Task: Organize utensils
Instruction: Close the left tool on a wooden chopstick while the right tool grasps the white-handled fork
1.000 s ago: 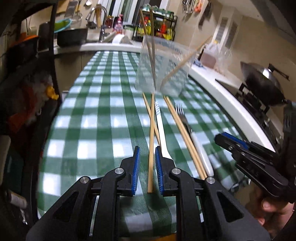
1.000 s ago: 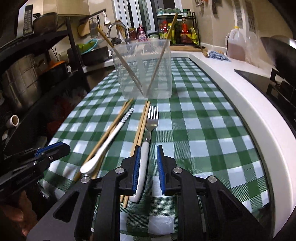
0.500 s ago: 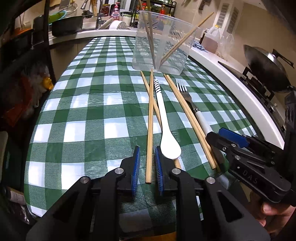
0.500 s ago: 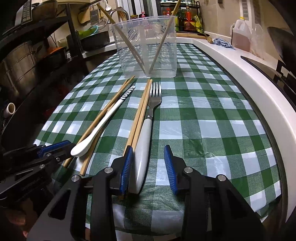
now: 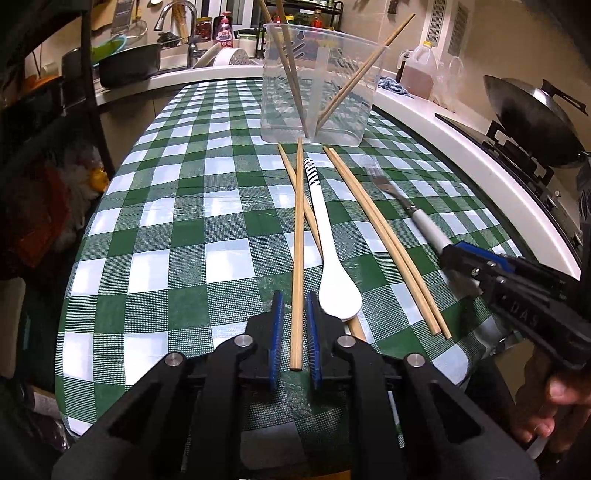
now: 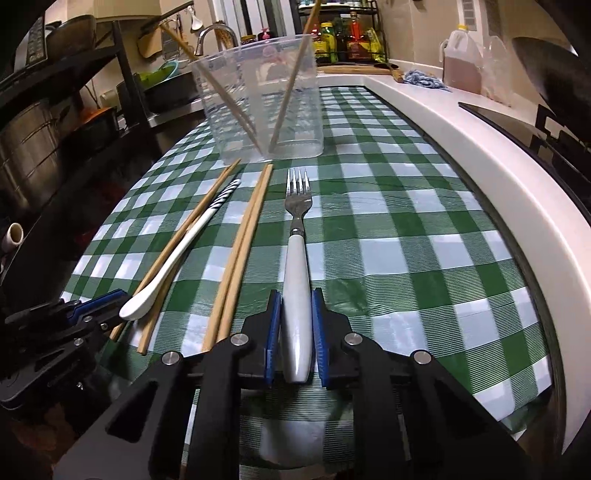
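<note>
My left gripper (image 5: 294, 299) is shut on a wooden chopstick (image 5: 297, 243) whose far tip points at the clear plastic container (image 5: 317, 85). My right gripper (image 6: 295, 306) is shut on the white handle of a fork (image 6: 296, 254) lying on the green checked cloth. A white spoon (image 5: 328, 251) with a striped handle lies next to the held chopstick, over another chopstick (image 5: 291, 177). A pair of chopsticks (image 5: 384, 236) lies between spoon and fork. Three chopsticks lean inside the container (image 6: 262, 103). The right gripper (image 5: 458, 258) also shows in the left wrist view.
The white counter edge (image 6: 480, 177) runs along the right of the cloth. A wok (image 5: 532, 118) sits on the stove beyond it. A sink with faucet (image 5: 177, 22), a dark pan and a bottle rack stand at the far end. A dark shelf unit (image 6: 55, 110) stands on the left.
My right gripper opened, shifted right around the fork handle and closed on it. The fork now lies apart from the chopstick pair. My left gripper came lower, still holding its chopstick.
</note>
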`<state>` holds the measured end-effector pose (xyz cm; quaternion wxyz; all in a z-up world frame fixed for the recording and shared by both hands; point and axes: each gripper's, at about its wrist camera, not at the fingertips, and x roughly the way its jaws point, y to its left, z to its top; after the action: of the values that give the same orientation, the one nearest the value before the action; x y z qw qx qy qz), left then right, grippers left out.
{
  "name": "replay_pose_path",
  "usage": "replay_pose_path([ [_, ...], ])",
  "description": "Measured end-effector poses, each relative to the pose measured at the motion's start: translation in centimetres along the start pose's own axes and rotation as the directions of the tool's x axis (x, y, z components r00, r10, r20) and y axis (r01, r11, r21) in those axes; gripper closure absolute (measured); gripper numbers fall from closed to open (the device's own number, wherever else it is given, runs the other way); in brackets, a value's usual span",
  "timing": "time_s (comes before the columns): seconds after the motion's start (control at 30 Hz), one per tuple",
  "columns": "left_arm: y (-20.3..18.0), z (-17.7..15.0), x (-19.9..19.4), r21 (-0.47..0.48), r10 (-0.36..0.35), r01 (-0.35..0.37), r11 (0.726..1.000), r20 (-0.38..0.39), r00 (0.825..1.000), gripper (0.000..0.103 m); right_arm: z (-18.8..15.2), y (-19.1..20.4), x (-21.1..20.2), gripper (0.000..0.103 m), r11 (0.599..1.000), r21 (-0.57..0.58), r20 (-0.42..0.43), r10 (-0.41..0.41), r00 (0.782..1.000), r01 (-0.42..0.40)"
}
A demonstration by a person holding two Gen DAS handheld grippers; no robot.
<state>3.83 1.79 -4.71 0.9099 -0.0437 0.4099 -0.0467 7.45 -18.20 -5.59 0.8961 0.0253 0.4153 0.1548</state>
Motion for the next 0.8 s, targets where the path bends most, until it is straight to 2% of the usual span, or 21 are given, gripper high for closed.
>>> replay_pose_path([
  [0.03, 0.0, 0.0, 0.0, 0.000, 0.002, -0.002, 1.000, 0.001, 1.000, 0.096, 0.0, -0.3, 0.0, 0.086, 1.000, 0.003, 0.000, -0.004, 1.000, 0.004],
  [0.3, 1.1, 0.2, -0.7, -0.033, 0.083, -0.082, 0.996, 0.040, 0.996, 0.096, 0.2, -2.3, -0.3, 0.085, 0.998, 0.024, 0.007, -0.054, 0.999, 0.054],
  [0.8, 0.6, 0.0, 0.0, -0.012, 0.096, -0.096, 0.995, 0.035, 0.995, 0.096, -0.6, -2.4, -0.3, 0.085, 0.997, 0.007, 0.007, -0.078, 0.997, 0.078],
])
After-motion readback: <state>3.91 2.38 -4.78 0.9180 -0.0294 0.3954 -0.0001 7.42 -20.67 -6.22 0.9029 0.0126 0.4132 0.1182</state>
